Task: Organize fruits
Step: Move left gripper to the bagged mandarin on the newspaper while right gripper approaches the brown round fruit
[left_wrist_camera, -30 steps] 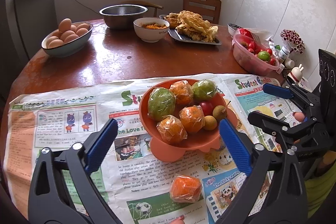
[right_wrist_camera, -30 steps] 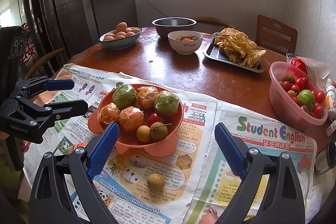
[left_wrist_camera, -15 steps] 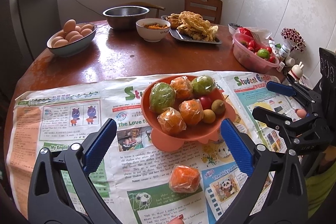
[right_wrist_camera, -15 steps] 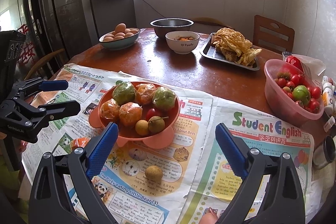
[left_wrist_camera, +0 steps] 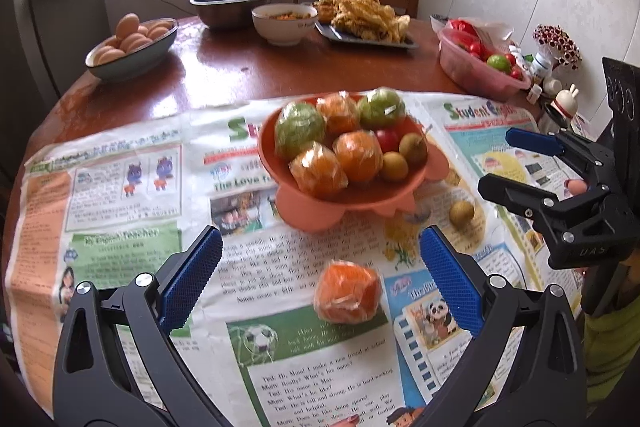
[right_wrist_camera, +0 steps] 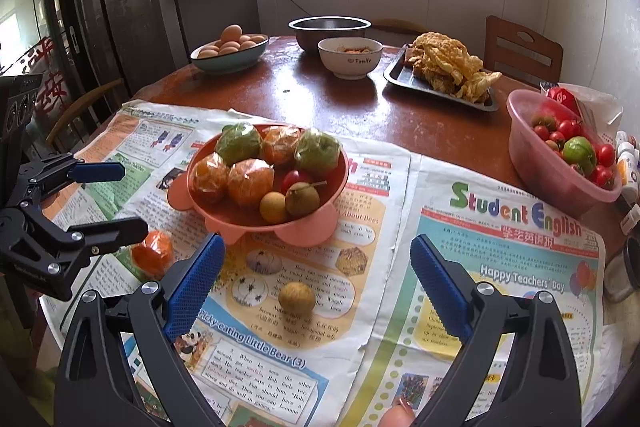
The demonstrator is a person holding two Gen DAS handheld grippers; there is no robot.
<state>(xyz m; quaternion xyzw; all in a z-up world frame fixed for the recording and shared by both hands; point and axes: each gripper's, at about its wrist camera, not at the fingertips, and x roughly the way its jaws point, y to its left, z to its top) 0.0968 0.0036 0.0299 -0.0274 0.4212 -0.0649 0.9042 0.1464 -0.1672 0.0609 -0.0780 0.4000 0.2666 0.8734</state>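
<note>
Left wrist: plastic-wrapped orange [left_wrist_camera: 347,291] lies between released left hand-held gripper [left_wrist_camera: 320,281] fingers.

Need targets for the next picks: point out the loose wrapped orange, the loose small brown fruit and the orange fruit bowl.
wrapped orange [left_wrist_camera: 347,291], left wrist view, middle of its plastic-wrapped top.
small brown fruit [right_wrist_camera: 296,299], right wrist view, centre of its skin.
orange fruit bowl [right_wrist_camera: 312,209], right wrist view, outer wall below the rim.

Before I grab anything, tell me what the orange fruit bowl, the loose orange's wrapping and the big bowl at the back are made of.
Fruit bowl: likely plastic, matte, with molded scalloped feet.
Wrapping on the loose orange: thin clear film, crinkled and glinting.
Big bowl: metal, probably stainless steel, with a dull grey sheen.
</note>
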